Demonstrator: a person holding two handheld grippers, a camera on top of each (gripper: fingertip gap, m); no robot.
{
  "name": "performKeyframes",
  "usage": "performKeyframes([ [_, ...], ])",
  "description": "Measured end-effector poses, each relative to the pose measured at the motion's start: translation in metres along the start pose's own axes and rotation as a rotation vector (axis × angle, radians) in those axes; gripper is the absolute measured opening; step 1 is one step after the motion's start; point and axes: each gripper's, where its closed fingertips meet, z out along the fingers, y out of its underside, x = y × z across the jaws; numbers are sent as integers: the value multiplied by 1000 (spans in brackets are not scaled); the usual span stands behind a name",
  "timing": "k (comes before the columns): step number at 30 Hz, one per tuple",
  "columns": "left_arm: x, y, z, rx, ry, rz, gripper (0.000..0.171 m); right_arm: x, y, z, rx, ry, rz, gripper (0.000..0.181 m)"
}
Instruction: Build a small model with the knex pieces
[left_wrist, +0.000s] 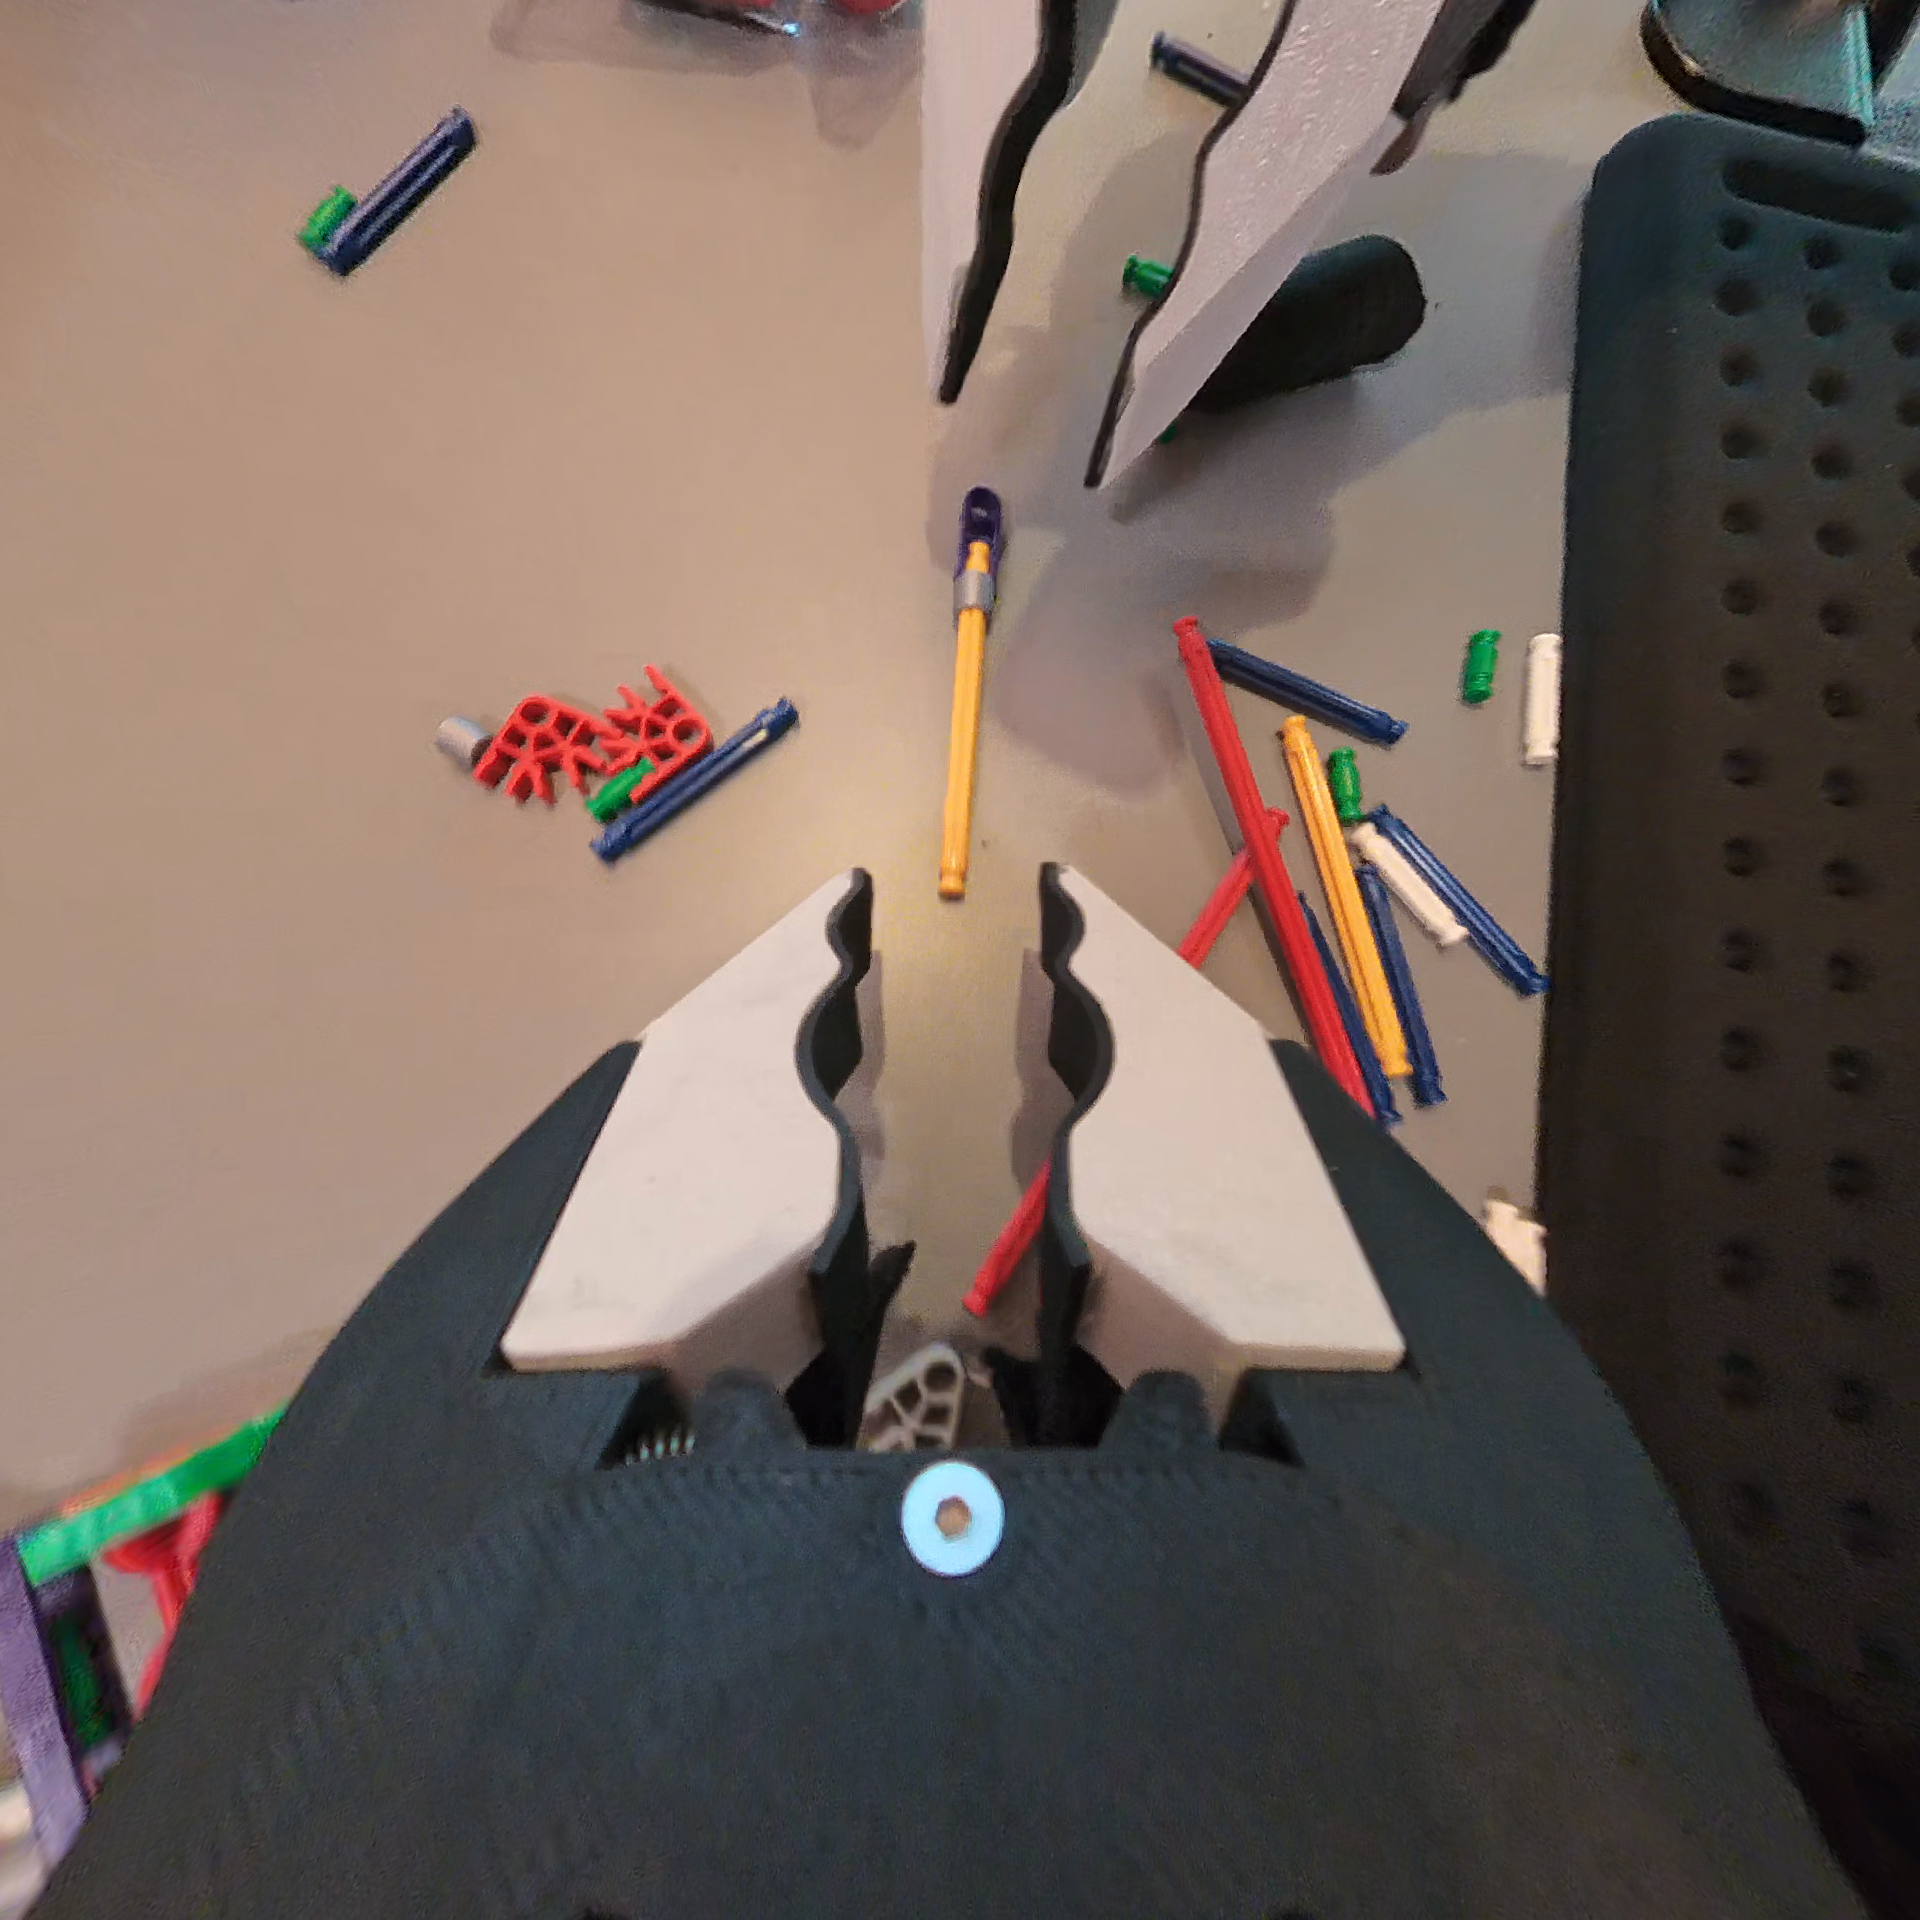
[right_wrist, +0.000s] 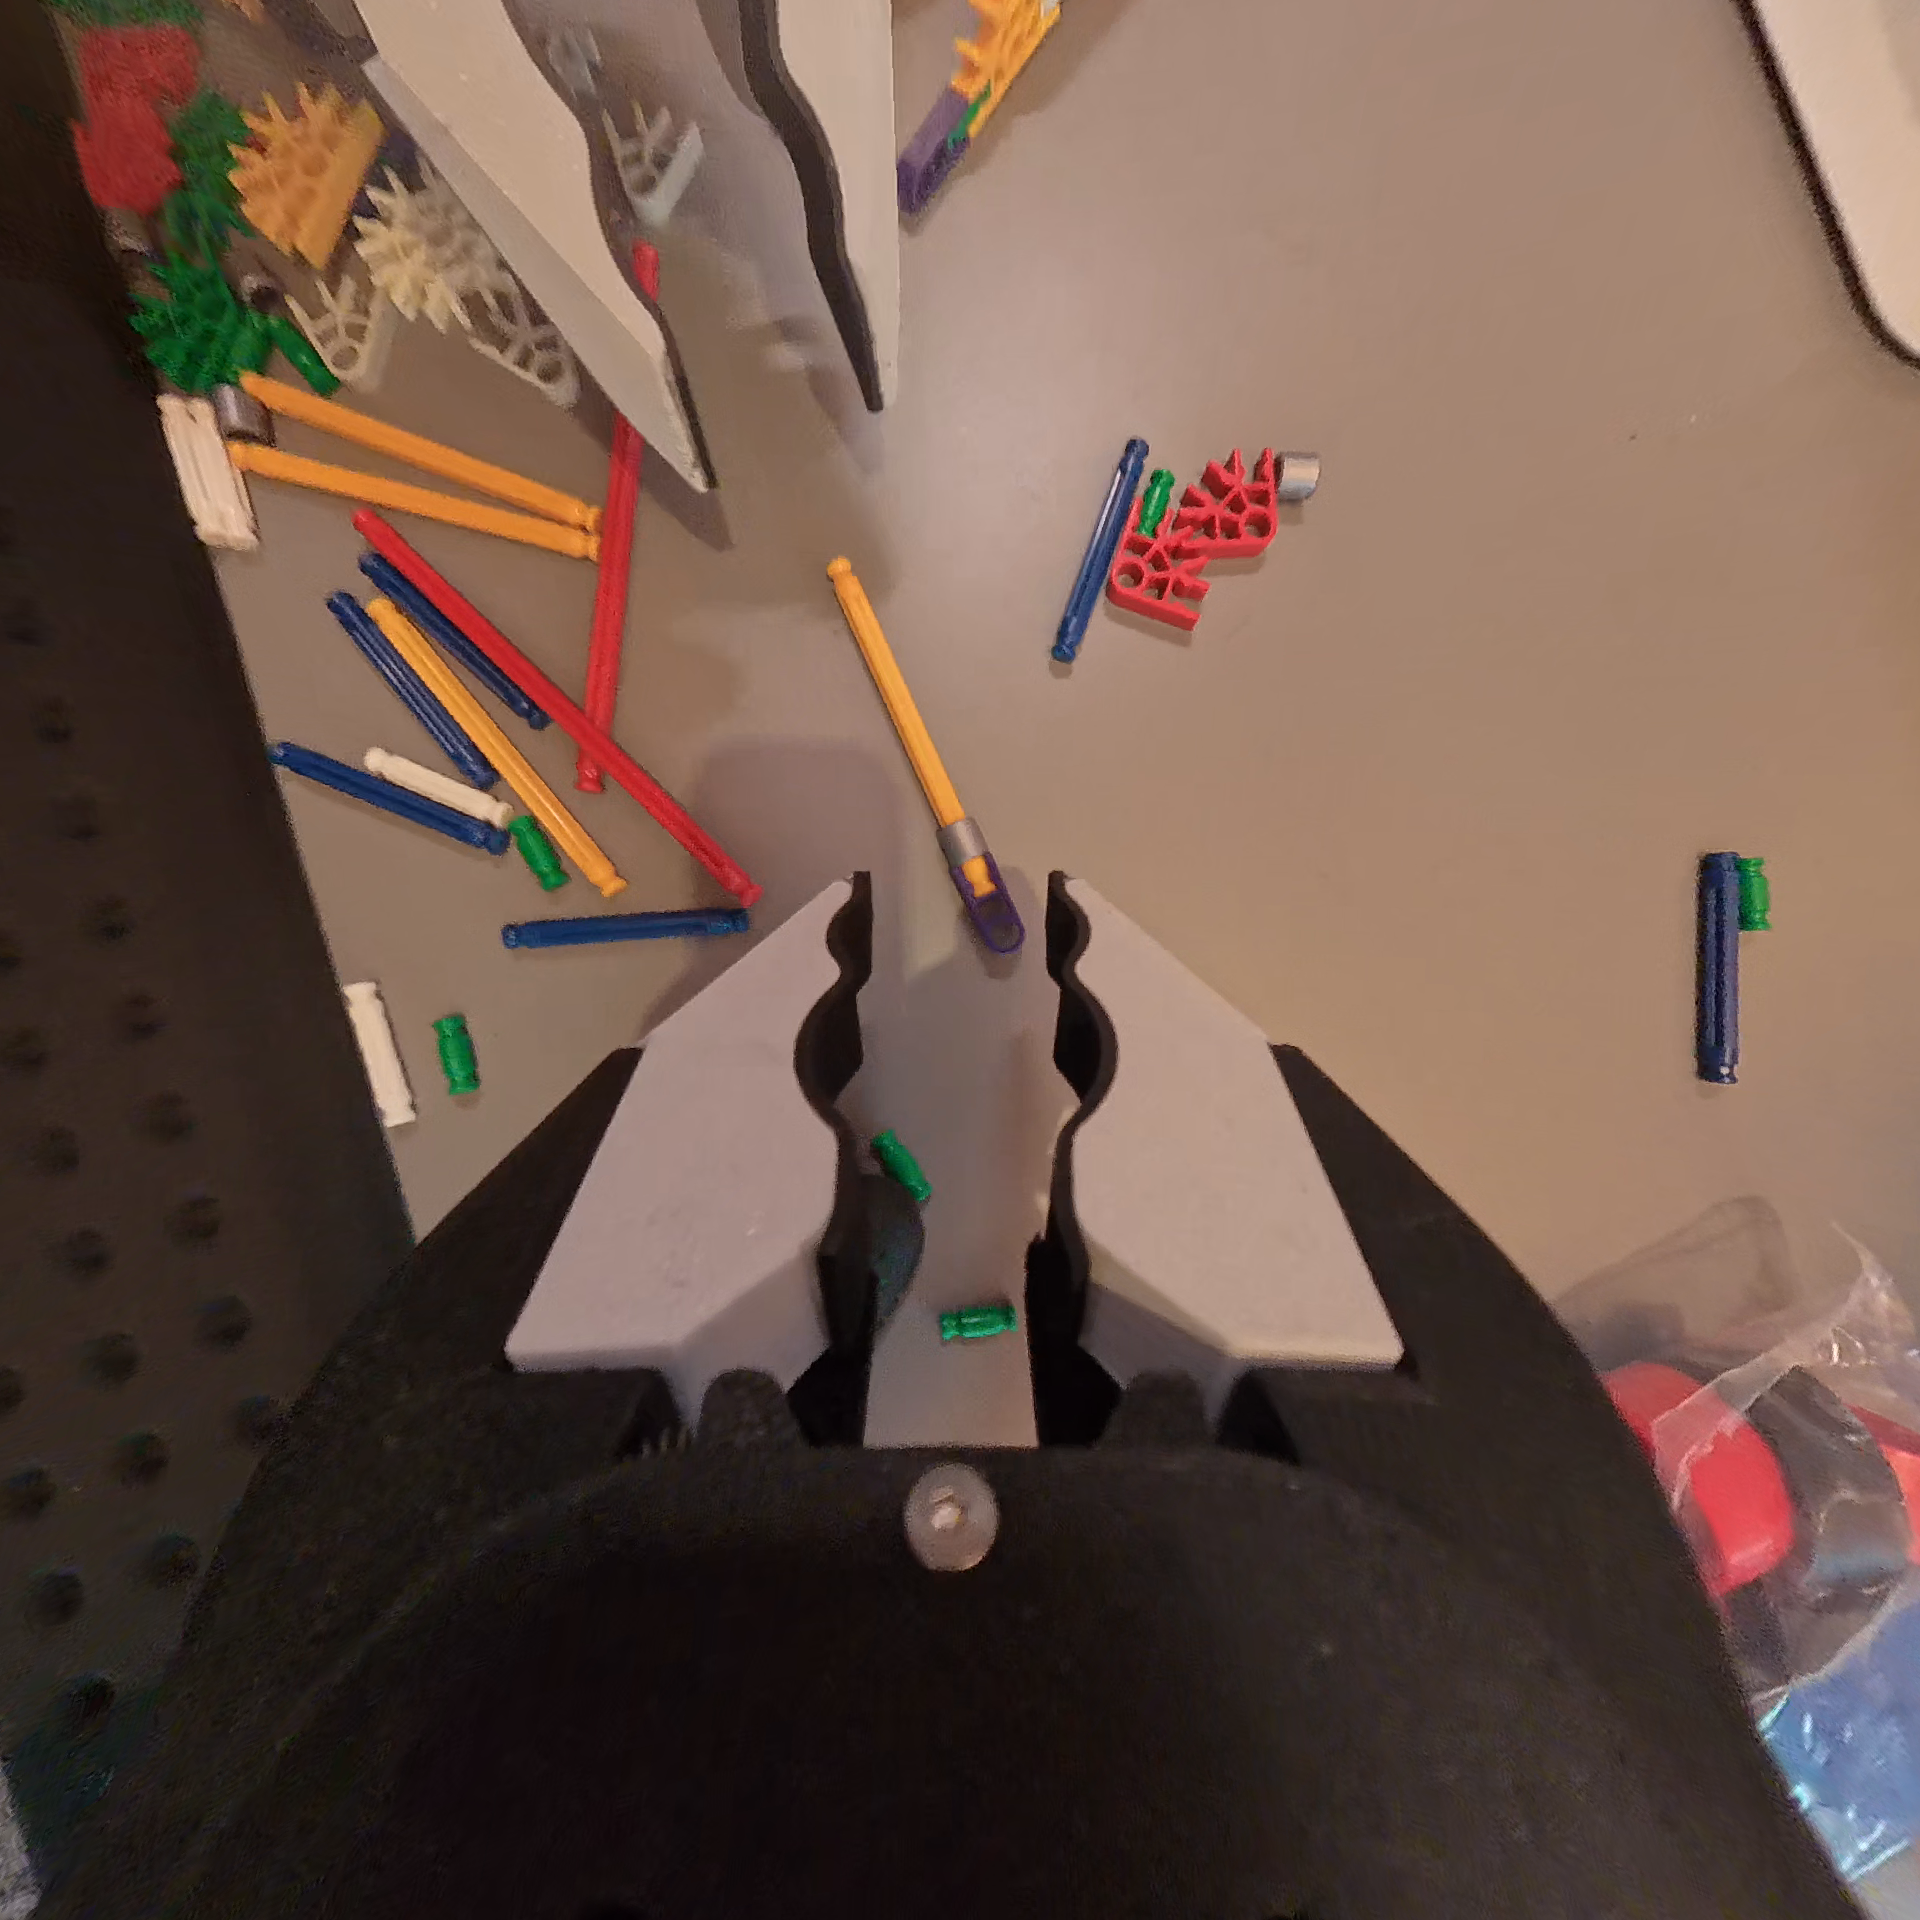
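The left gripper (left_wrist: 956, 883) hangs over the grey bench (left_wrist: 416, 520) with its fingers apart and nothing between them; just ahead of their tips lies a yellow rod (left_wrist: 964, 748), capped at its far end by a grey sleeve (left_wrist: 974, 594) and a purple connector (left_wrist: 982, 525); the right gripper (right_wrist: 958, 891) faces it from the opposite end, fingers likewise apart and empty, with the purple connector (right_wrist: 995, 914) lying between and just before its tips; two small green pegs (right_wrist: 900, 1164) lie on the bench under its open fingers. Along the bench edge that meets the black perforated mat (left_wrist: 1745, 831) lies a loose heap of red rods (left_wrist: 1262, 852), blue rods (left_wrist: 1304, 691), yellow and white rods; toward the middle of the bench, well apart from the heap, two red connectors (left_wrist: 592, 743) rest beside a blue rod and a small grey sleeve; another blue rod with a green peg (left_wrist: 400, 192) lies alone farther off; a clear bag (right_wrist: 1787, 1507) of parts sits near the right gripper.
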Motion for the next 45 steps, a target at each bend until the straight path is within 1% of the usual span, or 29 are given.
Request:
performKeyframes([
  [2, 2, 4, -13, 37, 1, -87, 45, -4, -7, -5, 32, 14, 14, 34],
  [3, 4, 5, -20, 62, -6, -112, 50, -7, -13, -7, 56, 18, 23, 36],
  [6, 7, 10, -44, 130, -50, -136, 59, -17, -32, -14, 141, 24, 58, 40],
  [8, 6, 16, -59, 136, -92, -131, 64, -21, -44, -16, 186, 39, 79, 46],
  [10, 2, 21, -73, 145, -141, -141, 81, -23, -53, -16, 210, 55, 102, 60],
  [13, -4, 24, -91, 182, -195, -185, 102, -27, -67, -14, 243, 79, 107, 64],
  [15, -7, 28, -100, 197, -231, -192, 108, -29, -74, -13, 264, 93, 105, 66],
  [18, -7, 37, -108, 194, -256, -194, 107, -31, -80, -9, 265, 106, 106, 71],
  [20, -8, 44, -110, 178, -272, -197, 104, -33, -83, -9, 269, 114, 104, 71],
  [25, -8, 54, -116, 185, -279, -206, 82, -36, -79, -13, 267, 136, 119, 71],
  [26, -7, 55, -118, 192, -278, -202, 78, -36, -77, -14, 265, 144, 123, 69],
  [27, -7, 55, -119, 197, -282, -201, 75, -37, -75, -15, 264, 146, 125, 63],
  [29, -8, 58, -122, 187, -291, -193, 69, -37, -70, -18, 261, 154, 131, 61],
  [33, -10, 63, -127, 175, -312, -194, 67, -30, -59, -22, 233, 188, 149, 58],
  [38, -12, 73, -128, 146, -329, -209, 66, -22, -41, -18, 151, 214, 134, 56],
  [45, -13, 82, -130, 128, -355, -238, 67, -19, -31, -18, 129, 207, 131, 53],
])
